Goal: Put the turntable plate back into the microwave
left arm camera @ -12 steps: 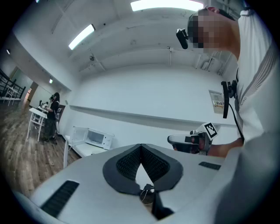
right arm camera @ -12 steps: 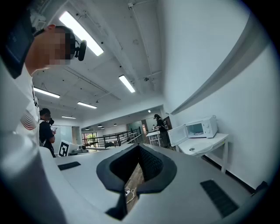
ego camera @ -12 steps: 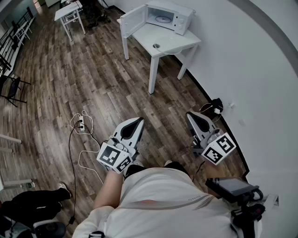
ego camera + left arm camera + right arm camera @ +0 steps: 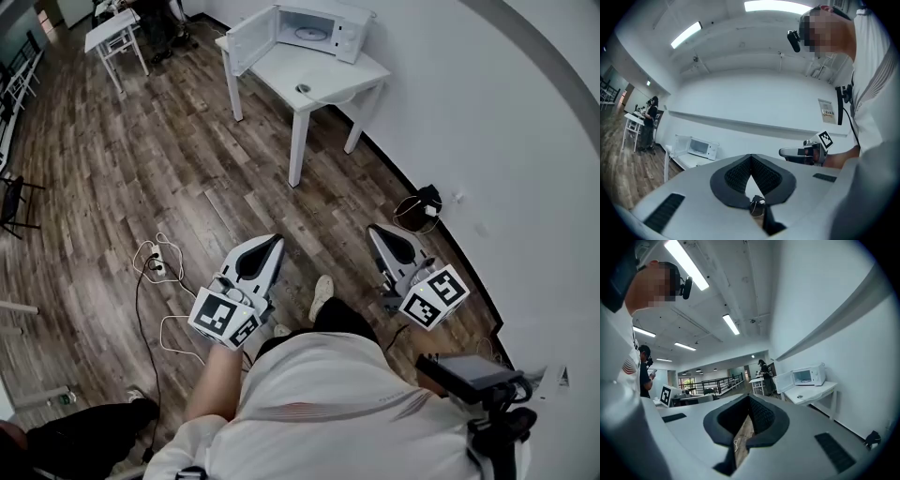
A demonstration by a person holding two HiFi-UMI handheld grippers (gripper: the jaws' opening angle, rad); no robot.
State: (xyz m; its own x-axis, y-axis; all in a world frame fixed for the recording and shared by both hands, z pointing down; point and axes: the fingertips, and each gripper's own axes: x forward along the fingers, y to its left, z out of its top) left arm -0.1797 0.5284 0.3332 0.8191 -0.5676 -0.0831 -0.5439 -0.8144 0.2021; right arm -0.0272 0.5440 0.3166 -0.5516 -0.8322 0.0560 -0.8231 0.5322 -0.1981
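Note:
The white microwave (image 4: 314,28) stands far off on a white table (image 4: 323,70), its door (image 4: 248,37) swung open. A round glass plate (image 4: 309,34) seems to lie inside it. A small dark object (image 4: 302,89) rests on the tabletop. Both grippers are held level over the wooden floor, well short of the table. My left gripper (image 4: 272,242) is shut and holds nothing. My right gripper (image 4: 373,230) is also shut and empty. The microwave (image 4: 701,147) shows small beyond the left gripper (image 4: 751,157), and the microwave (image 4: 806,376) shows to the right of the right gripper (image 4: 750,399).
White cables and a power strip (image 4: 155,262) lie on the floor to the left. A black item with a cord (image 4: 422,202) sits by the white wall on the right. Another white table (image 4: 112,33) and people stand at the far back.
In the head view the table and microwave now sit higher and further left. A shoe has come into view between the grippers. Both grippers stay shut and side by side.

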